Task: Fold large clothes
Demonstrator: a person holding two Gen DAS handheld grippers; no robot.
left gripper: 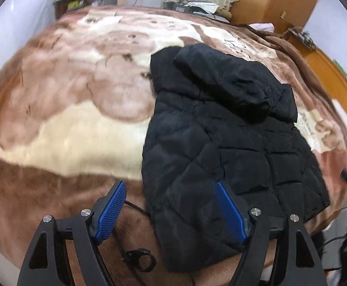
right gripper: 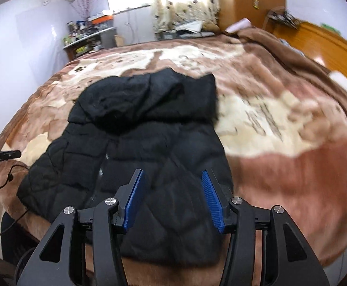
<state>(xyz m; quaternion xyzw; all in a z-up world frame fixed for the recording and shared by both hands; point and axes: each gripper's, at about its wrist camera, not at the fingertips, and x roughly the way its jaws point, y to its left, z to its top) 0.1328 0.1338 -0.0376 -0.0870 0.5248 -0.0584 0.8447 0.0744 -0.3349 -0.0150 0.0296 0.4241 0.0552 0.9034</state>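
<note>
A black quilted jacket [left gripper: 221, 143] with a hood [left gripper: 230, 81] lies spread on the brown and cream blanket [left gripper: 66, 128] of a bed, hood at the far end and hem toward me. My left gripper [left gripper: 170, 187] hovers over the jacket's near left edge, open, with nothing between its blue pads [left gripper: 111, 209]. In the right wrist view the jacket [right gripper: 137, 143] fills the middle. My right gripper [right gripper: 172, 175] hangs above its near hem, open, with only the fabric below showing between its blue pads [right gripper: 211, 200]. The left gripper's body [right gripper: 1, 155] shows at that view's left edge.
A black cable with a ring [left gripper: 137, 259] lies on the blanket by the bed's near edge. A cluttered shelf [right gripper: 85, 38] and a curtained window [right gripper: 185, 2] stand behind the bed. A wooden headboard [right gripper: 328, 47] and a bunched brown blanket [right gripper: 281, 47] are at the right.
</note>
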